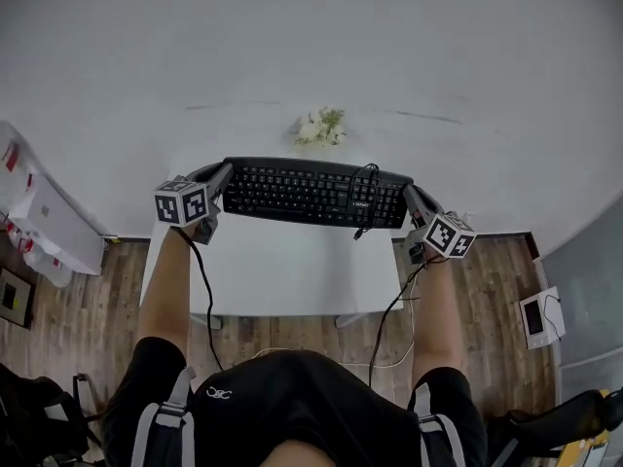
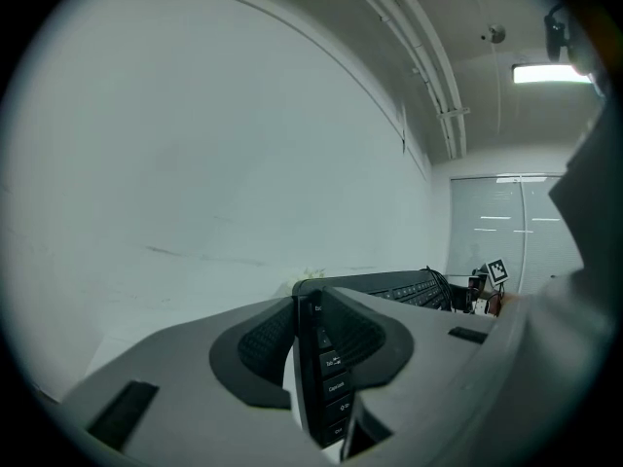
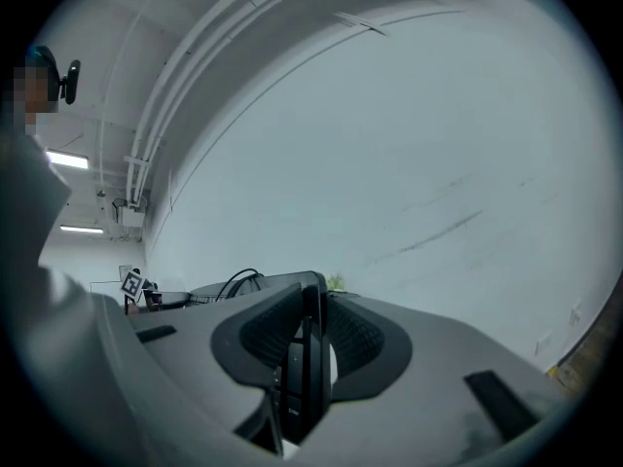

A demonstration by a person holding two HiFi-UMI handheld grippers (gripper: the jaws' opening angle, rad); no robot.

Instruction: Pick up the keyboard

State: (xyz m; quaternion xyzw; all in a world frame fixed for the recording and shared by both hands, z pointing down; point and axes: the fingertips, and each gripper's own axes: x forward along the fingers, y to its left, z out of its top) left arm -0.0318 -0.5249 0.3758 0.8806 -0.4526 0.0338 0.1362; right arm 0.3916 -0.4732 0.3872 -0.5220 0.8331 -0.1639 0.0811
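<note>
While the keyboard (image 1: pixel 311 193) is up off the counter (image 1: pixel 282 280) | left hand-held gripper (image 1: pixel 222 177) pinching its left end | right hand-held gripper (image 1: pixel 410 198) pinching its right end | both ends half buried in the jaws

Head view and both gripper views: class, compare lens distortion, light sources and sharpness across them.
Head view: mild bowing at the edges, flat even light, keyboard crisp. Left gripper view: strong fisheye, black corners, ceiling pipes curve, ceiling lamp glares top right. Right gripper view: same fisheye and dark rim, a dimmer ceiling lamp at left, the keyboard's near end dark and soft.
</note>
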